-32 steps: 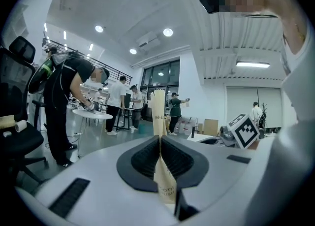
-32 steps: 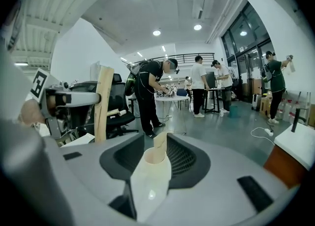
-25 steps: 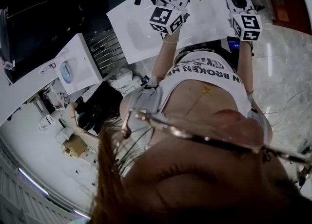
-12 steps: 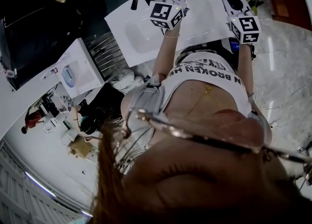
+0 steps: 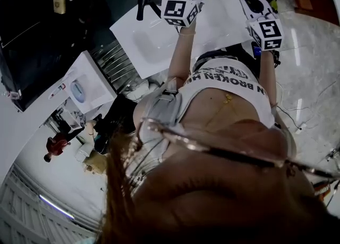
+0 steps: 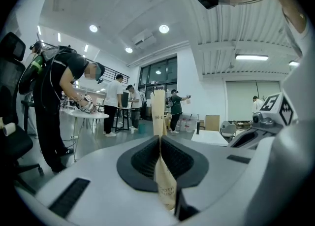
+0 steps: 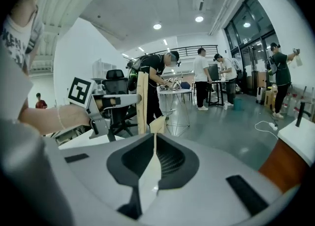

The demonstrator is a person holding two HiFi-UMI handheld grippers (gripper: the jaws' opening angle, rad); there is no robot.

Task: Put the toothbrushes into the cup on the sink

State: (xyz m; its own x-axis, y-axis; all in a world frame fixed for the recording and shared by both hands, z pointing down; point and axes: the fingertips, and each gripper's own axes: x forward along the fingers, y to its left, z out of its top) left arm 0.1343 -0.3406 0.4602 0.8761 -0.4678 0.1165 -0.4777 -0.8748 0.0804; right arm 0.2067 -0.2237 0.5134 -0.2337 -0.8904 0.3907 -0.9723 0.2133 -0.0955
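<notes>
Two grips set: right gripper [image 7: 155,137] jaws have just been closing, now pinch right toothbrush [image 7: 147,180]; left gripper [image 6: 160,140] clamps left toothbrush [image 6: 158,114]. At twelve o'clock, sink [image 5: 133,35]; cup unseen, drop-in likely next.

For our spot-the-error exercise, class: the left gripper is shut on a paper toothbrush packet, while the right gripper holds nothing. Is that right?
No. The right gripper is not empty: the right gripper view shows its fingers, which have just been closing, shut on a pale paper packet. The left gripper is indeed shut on a paper toothbrush packet.
</notes>
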